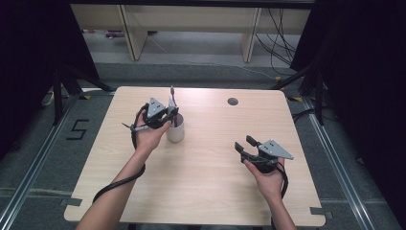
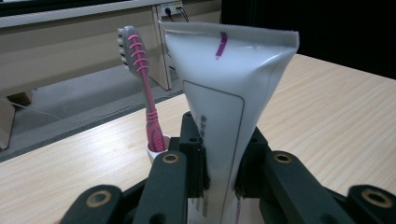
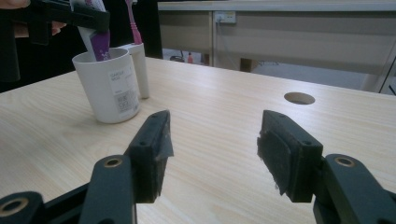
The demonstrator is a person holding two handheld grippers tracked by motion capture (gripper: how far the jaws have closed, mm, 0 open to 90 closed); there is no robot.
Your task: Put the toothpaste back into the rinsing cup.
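Note:
A white cup (image 1: 175, 133) stands left of the table's middle. My left gripper (image 1: 170, 114) is right above it, shut on a white toothpaste tube (image 1: 172, 102). In the left gripper view the tube (image 2: 219, 107) stands upright between the jaws of the left gripper (image 2: 222, 175), crimped end up. A pink and grey toothbrush (image 2: 142, 88) stands beside it, bristles up. In the right gripper view the tube's purple lower end (image 3: 100, 46) dips into the cup (image 3: 112, 86). My right gripper (image 1: 244, 143) rests open at the right with nothing between the jaws (image 3: 212, 149).
The wooden table (image 1: 201, 191) has a round cable hole (image 1: 232, 101) near its far edge. The person's forearms come in from the near side. Beyond the table are wooden furniture legs and cables on the floor, with dark curtains at both sides.

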